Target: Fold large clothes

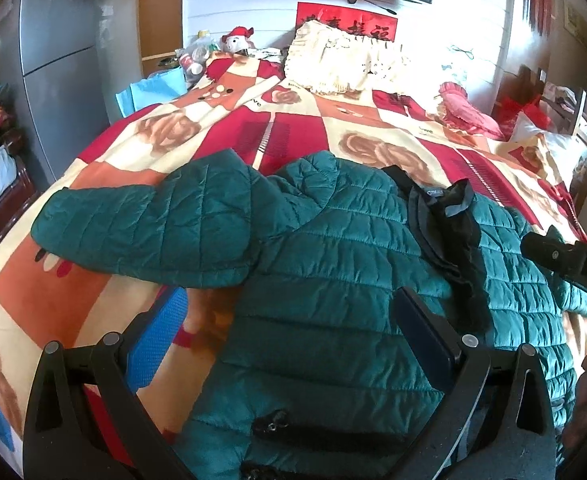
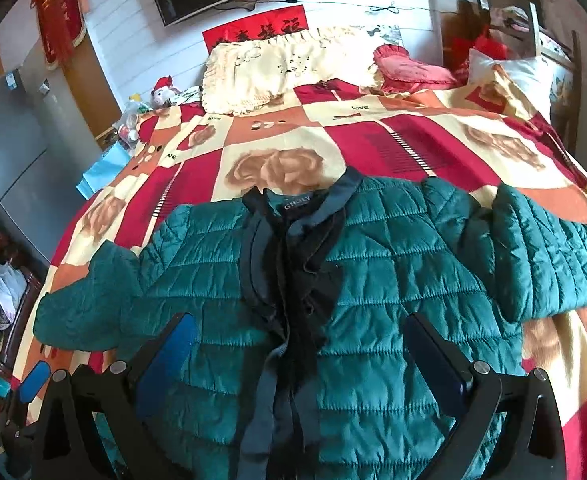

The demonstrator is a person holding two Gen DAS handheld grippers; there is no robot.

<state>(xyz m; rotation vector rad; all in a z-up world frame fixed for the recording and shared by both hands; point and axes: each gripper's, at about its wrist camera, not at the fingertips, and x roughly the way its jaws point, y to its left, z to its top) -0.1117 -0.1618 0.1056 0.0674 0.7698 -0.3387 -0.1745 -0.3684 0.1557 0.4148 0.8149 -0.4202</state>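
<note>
Only the right wrist view shows the jacket [image 2: 373, 280] collar label [image 2: 297, 207]; both grippers' fingers spread.

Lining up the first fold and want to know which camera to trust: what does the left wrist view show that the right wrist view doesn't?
Left wrist only: the right gripper at the frame edge, and the jacket's zipper pull.

Right wrist only: the jacket's right sleeve spread across the quilt, and the collar label.

Both: the green quilted jacket lying front-up on the patterned quilt, left sleeve out sideways, each view's own fingers open above it.
</note>
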